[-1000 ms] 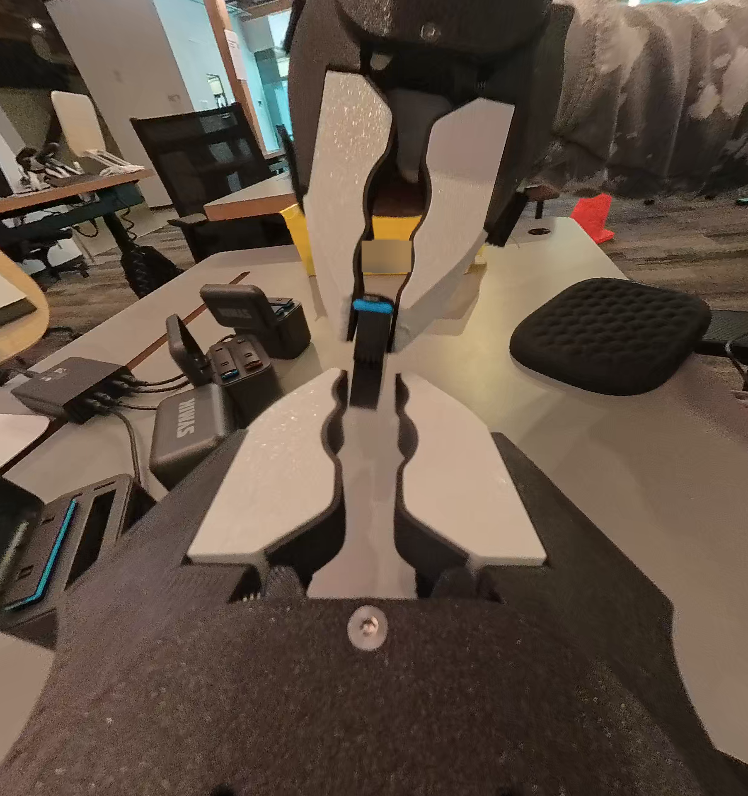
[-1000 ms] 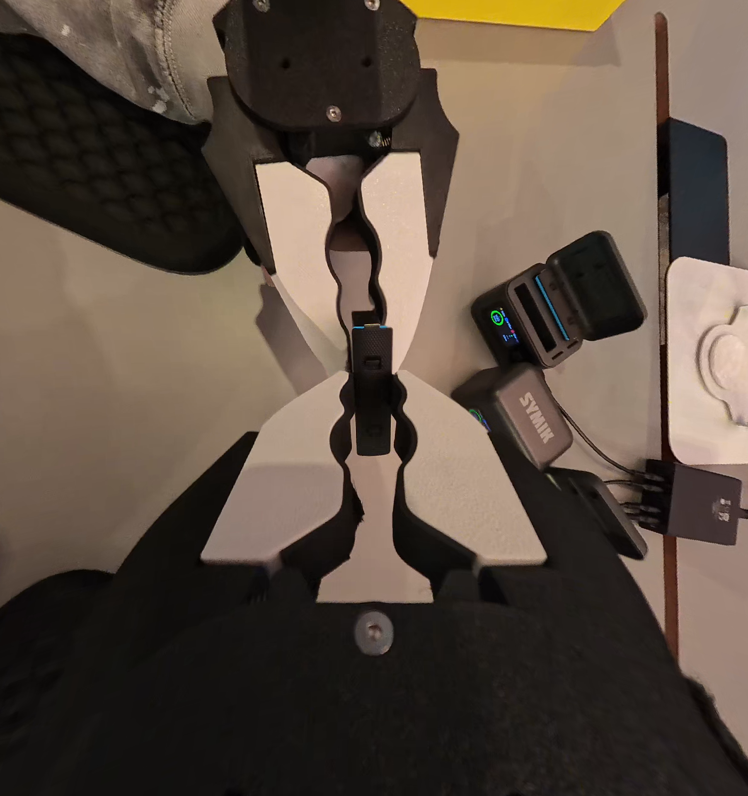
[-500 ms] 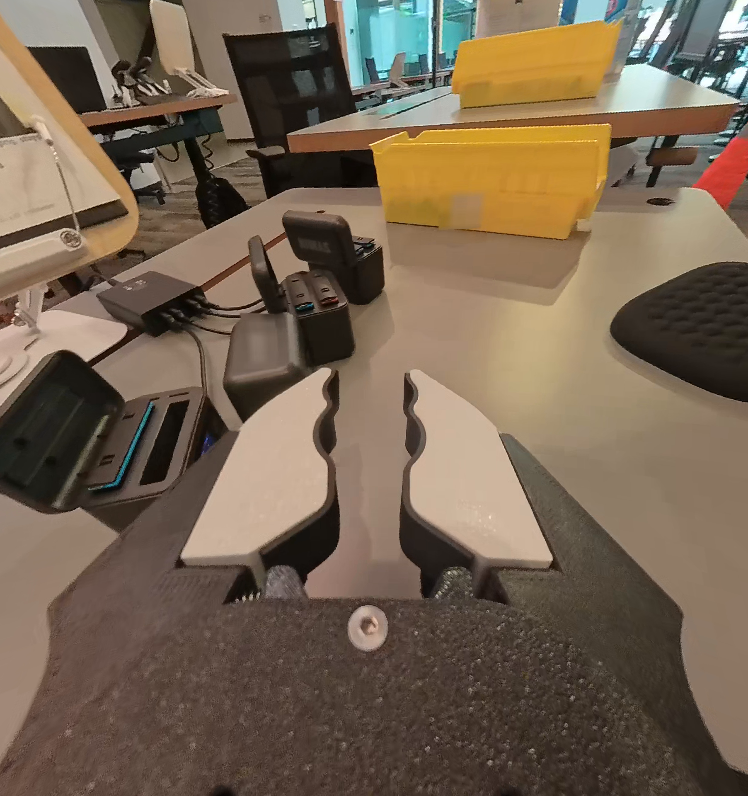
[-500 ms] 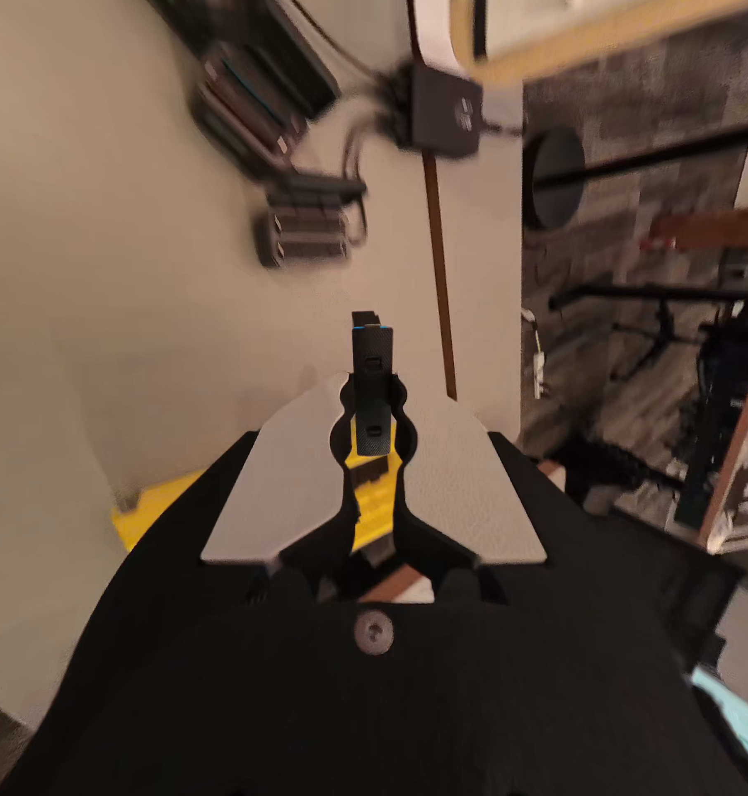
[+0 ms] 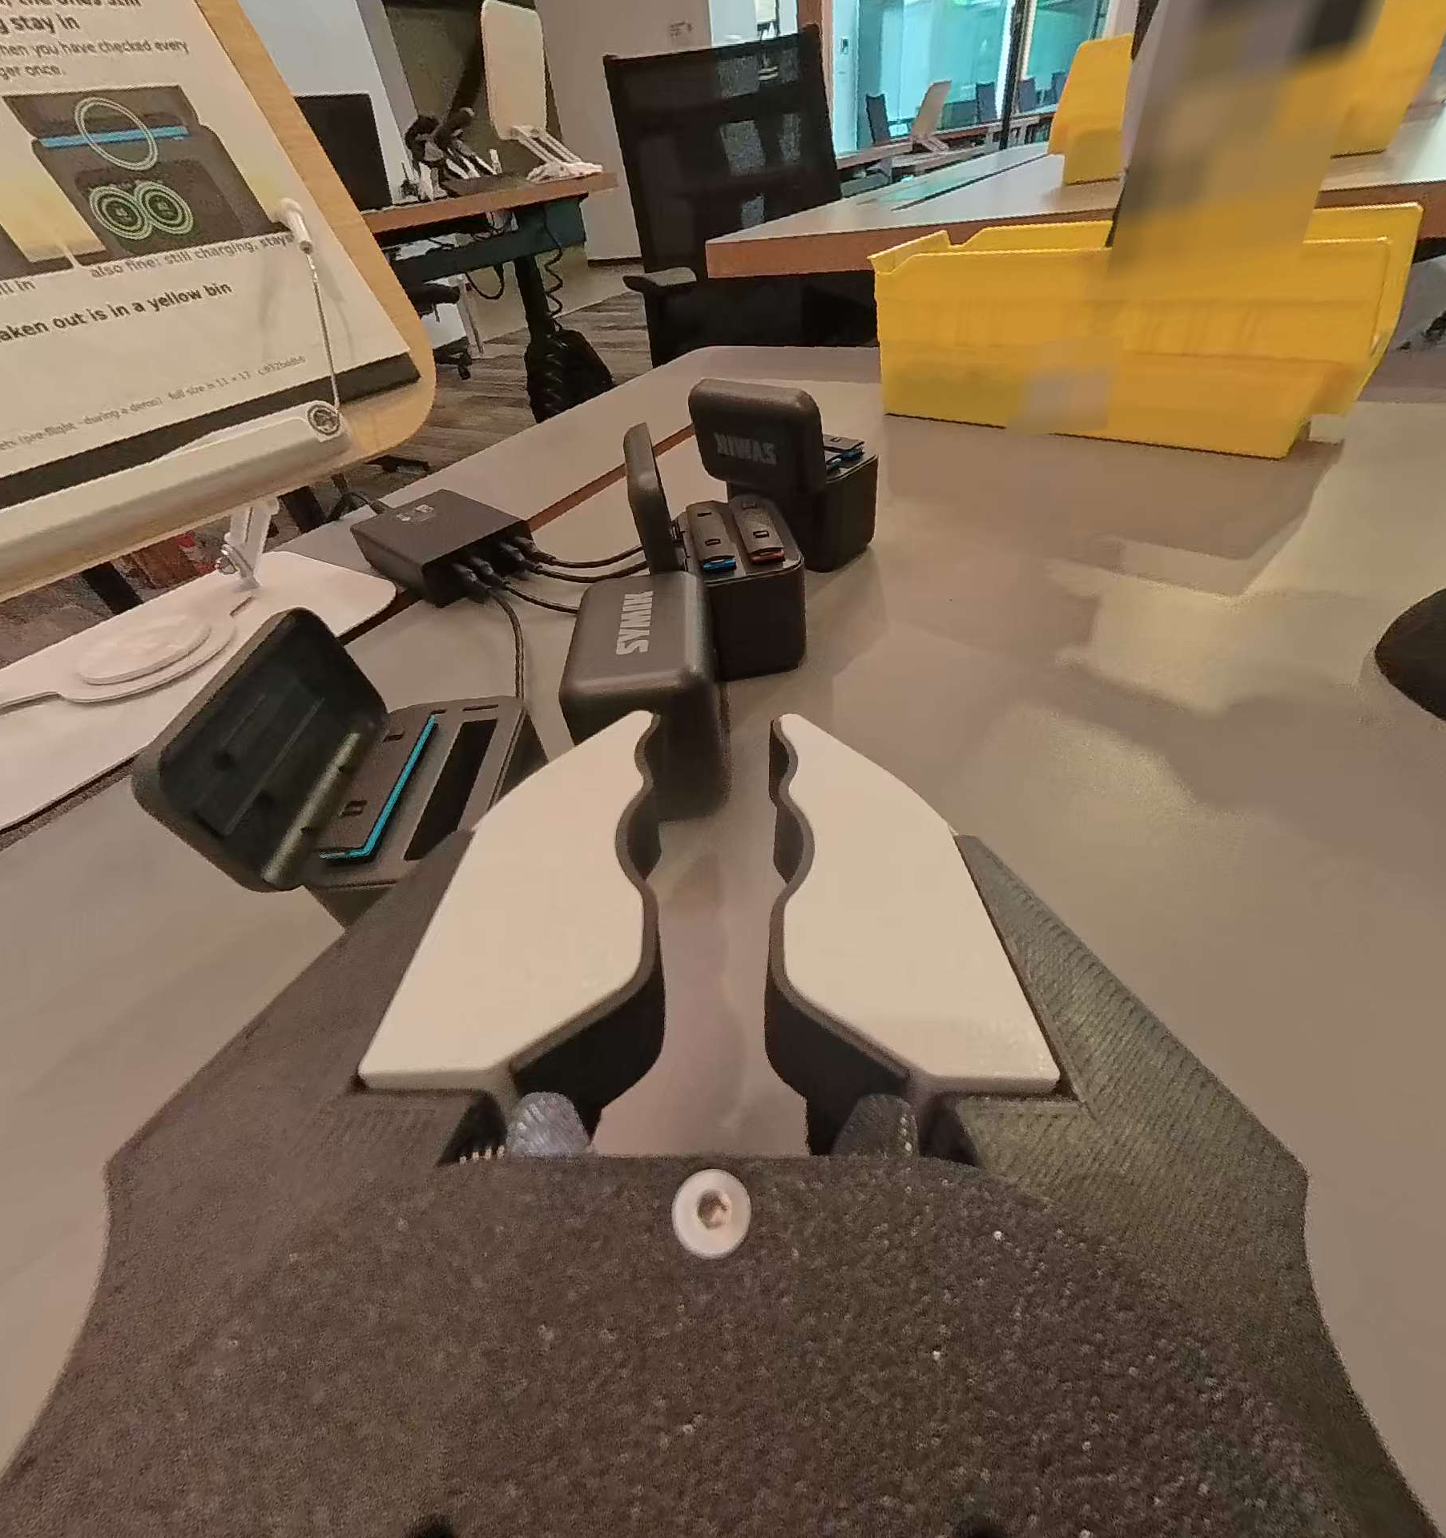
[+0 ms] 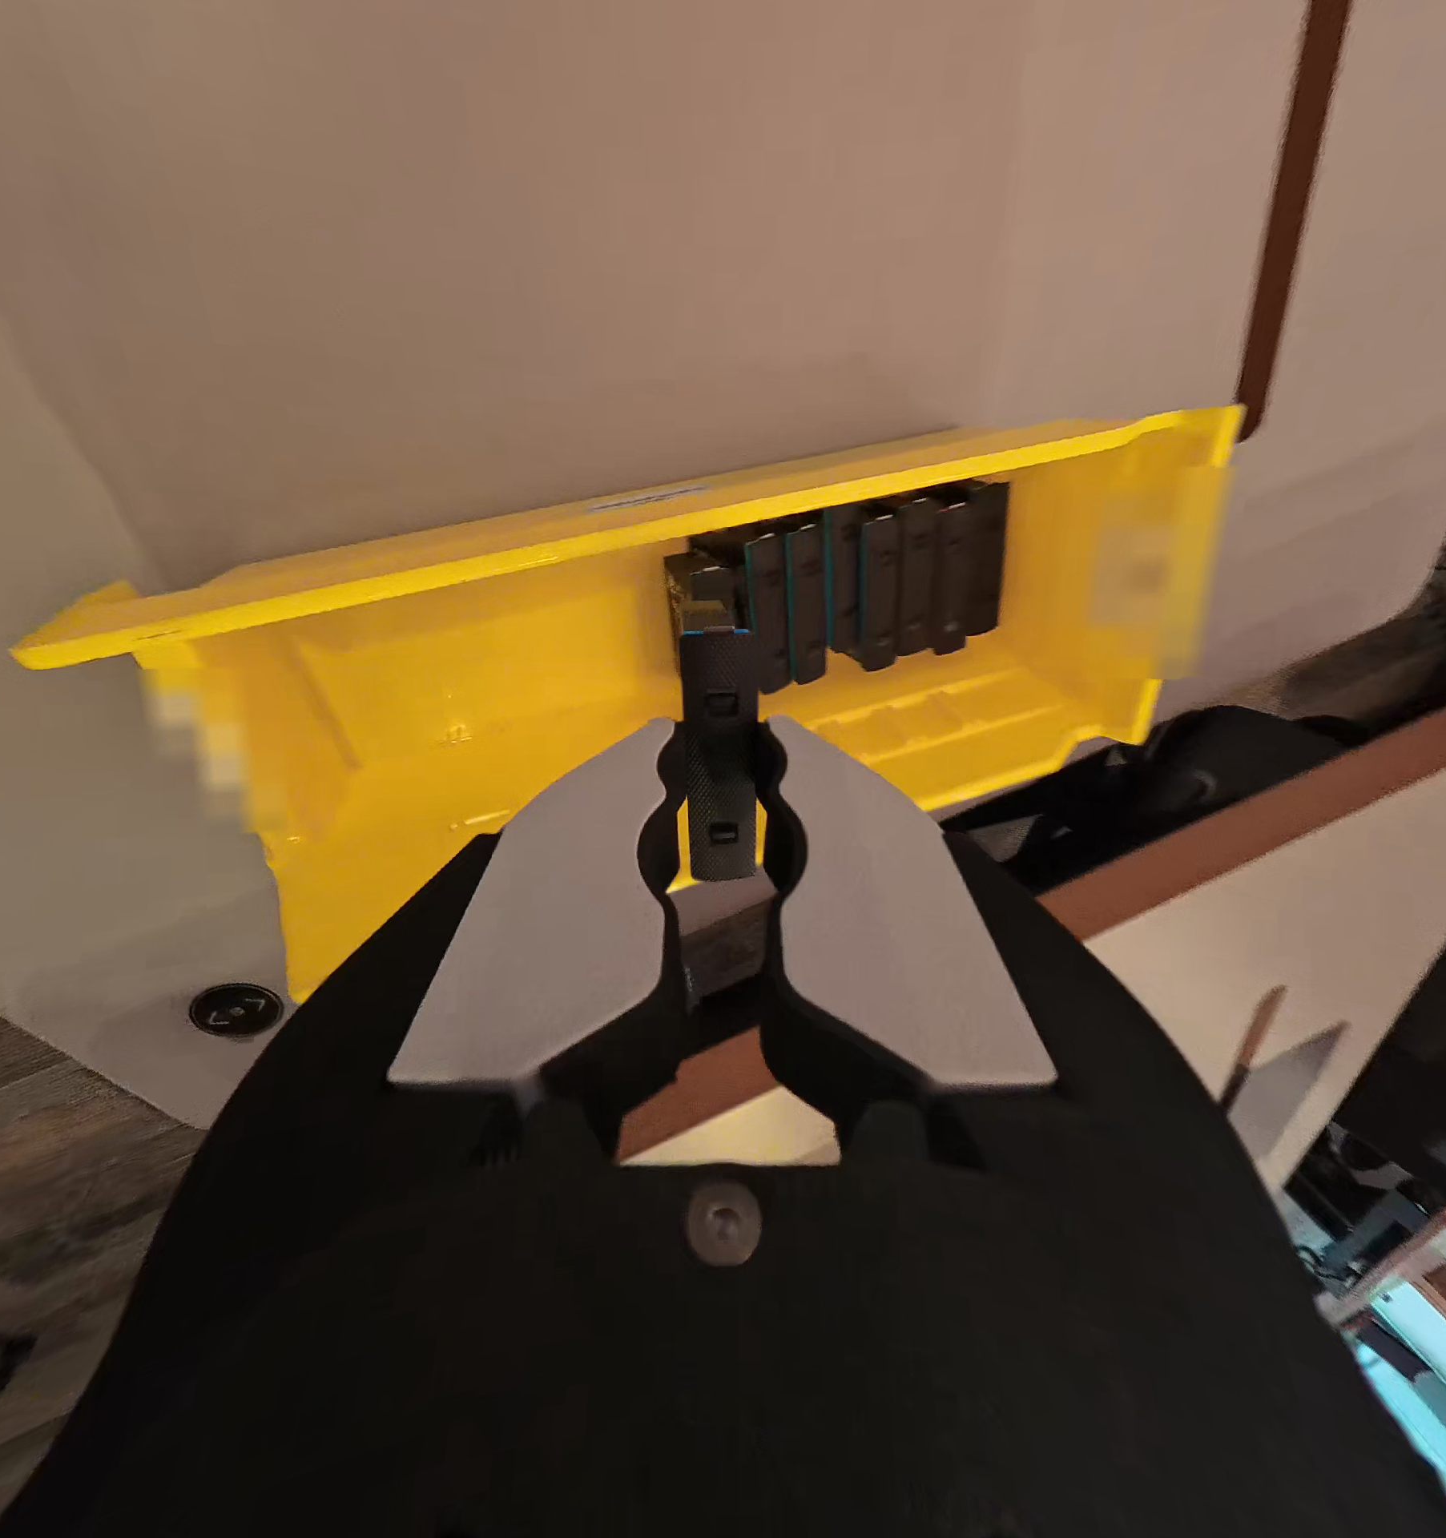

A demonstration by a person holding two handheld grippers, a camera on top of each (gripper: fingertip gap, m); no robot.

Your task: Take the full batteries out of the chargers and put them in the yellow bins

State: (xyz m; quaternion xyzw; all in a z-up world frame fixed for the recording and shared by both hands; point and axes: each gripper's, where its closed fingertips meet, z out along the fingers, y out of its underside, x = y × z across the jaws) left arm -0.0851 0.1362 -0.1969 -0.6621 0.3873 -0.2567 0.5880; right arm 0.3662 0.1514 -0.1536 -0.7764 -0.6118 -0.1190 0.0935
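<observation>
My right gripper [image 6: 718, 732] is shut on a black battery [image 6: 719, 753] with a blue end and holds it above a yellow bin [image 6: 469, 724] that has several batteries [image 6: 869, 582] lying in its right part. My left gripper [image 5: 711, 728] is open and empty over the grey table [image 5: 1119, 832], just short of a closed black charger [image 5: 640, 657]. An open charger [image 5: 420, 774] with a blue-edged battery sits at the left. Two more open chargers [image 5: 752, 574] stand behind, with batteries in them. The yellow bin [image 5: 1119, 358] also shows at the far right, with the blurred right gripper over it.
A black power hub [image 5: 440, 541] with cables feeds the chargers. An instruction board [image 5: 120, 250] on a white stand leans at the left. A black padded cushion [image 5: 1443, 649] lies at the right edge. A second yellow bin [image 5: 1094, 108] sits on the desk behind. My hands' fingertips stand some 45 centimetres from each other. The closed black charger [image 5: 640, 657] lies some 6 centimetres from my left tips, 45 centimetres from my right tips.
My left gripper let go of the battery to the right one and opened, then drew back toward the chargers. My right gripper carried the battery from the chargers to above the yellow bin.
</observation>
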